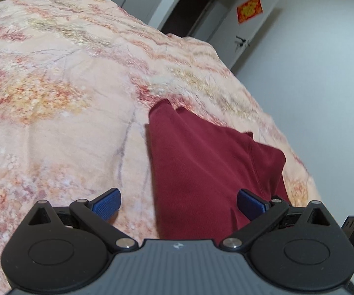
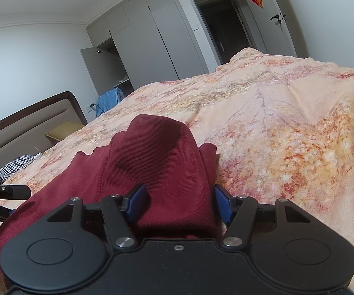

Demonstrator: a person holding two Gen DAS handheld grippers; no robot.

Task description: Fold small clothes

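A small dark red garment (image 1: 201,162) lies on a pink floral bedspread (image 1: 54,86). My left gripper (image 1: 179,204) is open just above the garment's near edge, its right blue finger (image 1: 250,204) over the cloth and its left one (image 1: 107,204) over bare bedspread. In the right wrist view the same garment (image 2: 157,162) bulges up in a fold between the blue fingers (image 2: 222,206) of my right gripper (image 2: 179,205), whose jaws stand apart around the fold without clamping it. The left gripper shows at that view's left edge (image 2: 10,191).
The bedspread (image 2: 287,123) stretches wide around the garment. A headboard (image 2: 29,118), a yellow pillow (image 2: 61,132) and a houndstooth cloth (image 2: 12,168) lie at the left. Grey wardrobes (image 2: 152,36), a blue garment (image 2: 109,100) and a dark doorway (image 2: 226,29) stand beyond the bed.
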